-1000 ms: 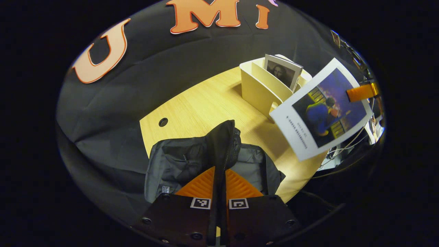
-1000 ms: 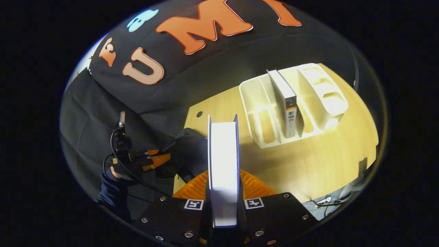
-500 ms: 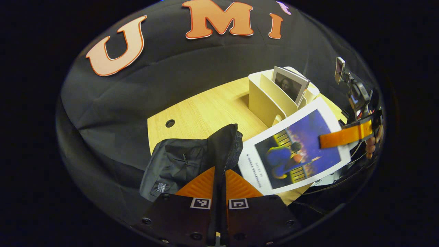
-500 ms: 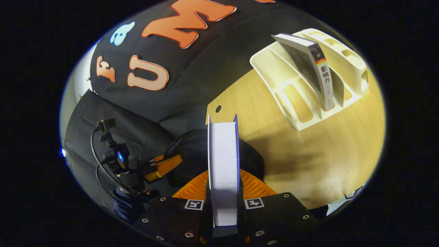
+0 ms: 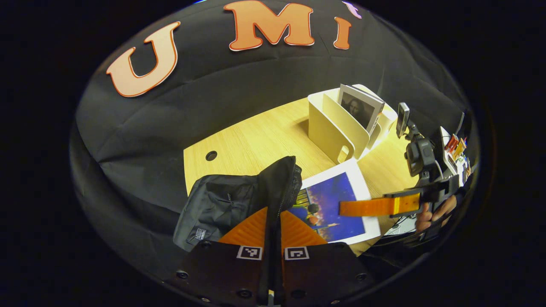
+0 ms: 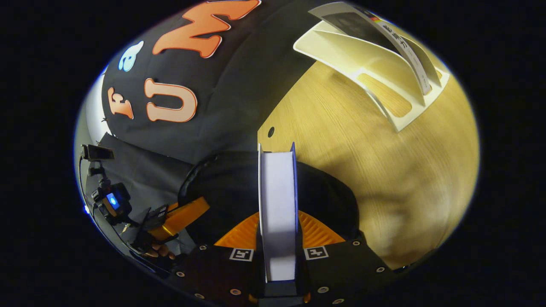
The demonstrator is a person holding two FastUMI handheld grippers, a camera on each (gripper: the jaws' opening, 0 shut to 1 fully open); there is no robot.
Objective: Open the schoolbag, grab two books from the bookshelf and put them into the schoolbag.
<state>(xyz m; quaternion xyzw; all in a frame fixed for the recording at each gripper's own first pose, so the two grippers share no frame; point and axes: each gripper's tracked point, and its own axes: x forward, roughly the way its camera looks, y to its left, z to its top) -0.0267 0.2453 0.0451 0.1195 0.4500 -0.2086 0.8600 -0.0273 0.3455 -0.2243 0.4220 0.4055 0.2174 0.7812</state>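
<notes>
While pinching the bag's (image 5: 230, 200) raised flap (image 5: 279, 183) at the zipper edge, left claw (image 5: 273, 238) pressed together on it, holding the opening up off the surface (image 5: 256, 136). Right claw (image 6: 277, 251) clamped on a book (image 6: 277, 204), edge-on between its fingers, over the dark bag mouth. Seen from the left gripper view, book's blue cover (image 5: 337, 204) lying partly behind the flap, just beside the shelf (image 5: 337, 128). Second book (image 5: 360, 108) upright in the shelf, leaning slightly.

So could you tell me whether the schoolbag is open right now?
Open: the left tool holds the schoolbag flap up, and the blue book is at its mouth.
</notes>
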